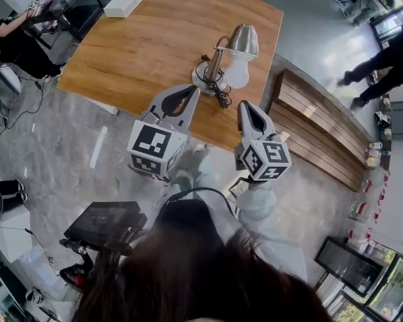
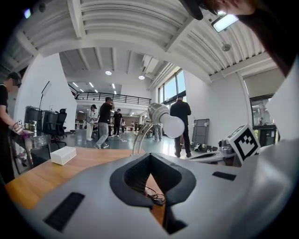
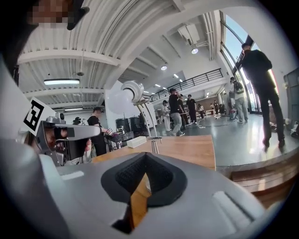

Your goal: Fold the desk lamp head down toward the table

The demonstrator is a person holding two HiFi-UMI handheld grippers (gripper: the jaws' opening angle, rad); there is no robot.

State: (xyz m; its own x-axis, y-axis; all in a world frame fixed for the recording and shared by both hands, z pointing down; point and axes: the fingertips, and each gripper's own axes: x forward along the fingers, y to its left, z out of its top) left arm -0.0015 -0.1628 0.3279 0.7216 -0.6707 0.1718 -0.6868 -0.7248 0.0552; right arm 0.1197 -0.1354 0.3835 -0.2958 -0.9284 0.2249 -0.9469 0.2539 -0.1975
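The desk lamp stands near the front right corner of the wooden table. It has a silver shade, a white bulb and a round base with a black cord coiled beside it. In the left gripper view the lamp head is raised ahead, with the bulb pointing right. In the right gripper view the lamp head is at upper left. My left gripper is shut and empty, just short of the base. My right gripper is shut and empty, at the table's edge right of the lamp.
A white box lies at the table's far edge. A curved wooden bench runs to the right of the table. A black case sits on the floor at left. Several people stand in the hall beyond.
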